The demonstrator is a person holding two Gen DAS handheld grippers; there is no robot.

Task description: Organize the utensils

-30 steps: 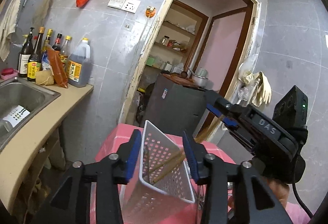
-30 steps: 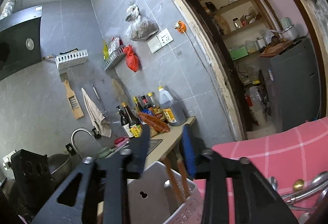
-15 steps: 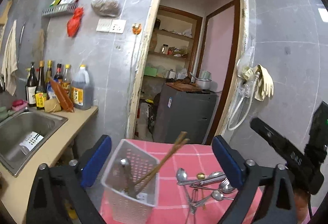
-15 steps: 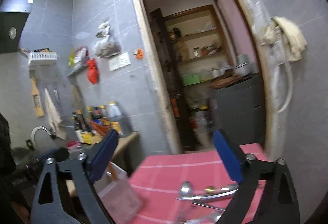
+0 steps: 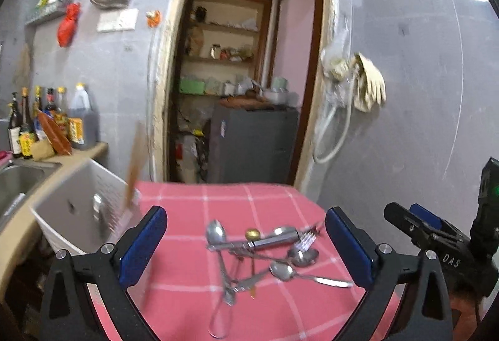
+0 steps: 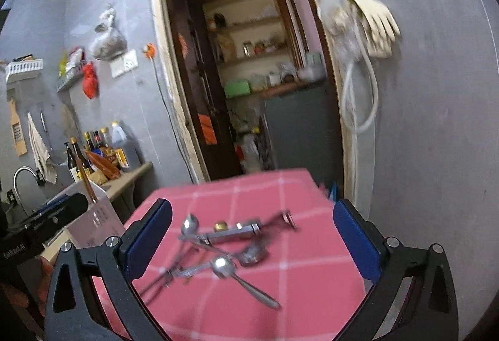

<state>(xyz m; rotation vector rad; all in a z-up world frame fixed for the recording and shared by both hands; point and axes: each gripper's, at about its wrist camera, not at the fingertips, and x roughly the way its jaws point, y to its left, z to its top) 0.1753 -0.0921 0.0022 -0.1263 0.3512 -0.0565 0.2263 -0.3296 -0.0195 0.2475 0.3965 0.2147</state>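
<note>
While both cameras are looking across a pink checked tablecloth [image 5: 193,275], the entries are running left to right as follows. Sauce bottles [image 5: 37,122] are standing on a beige counter [image 5: 18,225] beside a steel sink [image 5: 15,182], against the grey tiled wall. A white perforated utensil basket [image 5: 78,216] is sitting at the left edge of the table, just beside the counter; brown chopsticks [image 5: 134,166] are leaning out of it, blurred, and a metal utensil is showing inside it, too smeared to name. The left gripper [image 5: 246,242] is hovering over the cloth with its blue-padded jaws spread wide and released, nothing pressed between the pads. A loose heap of metal cutlery [image 5: 265,250] is lying near the middle of the cloth, framed between those jaws but apart from them: several spoons [image 5: 215,231] crossing one another, a flat steel handle, a small brass-coloured knob [image 5: 252,235]. The right gripper [image 6: 252,242] is likewise hanging slack and wide apart above the same heap [image 6: 224,247], gripping nothing; its black body is showing at the right edge of the left wrist view. Behind the table, an open doorway [image 5: 246,66] is giving onto shelves and a grey cabinet [image 5: 252,144]. Pale rubber gloves [image 5: 368,85] and a white hose loop [image 5: 333,135] are hanging on the wall to the right of the frame.
</note>
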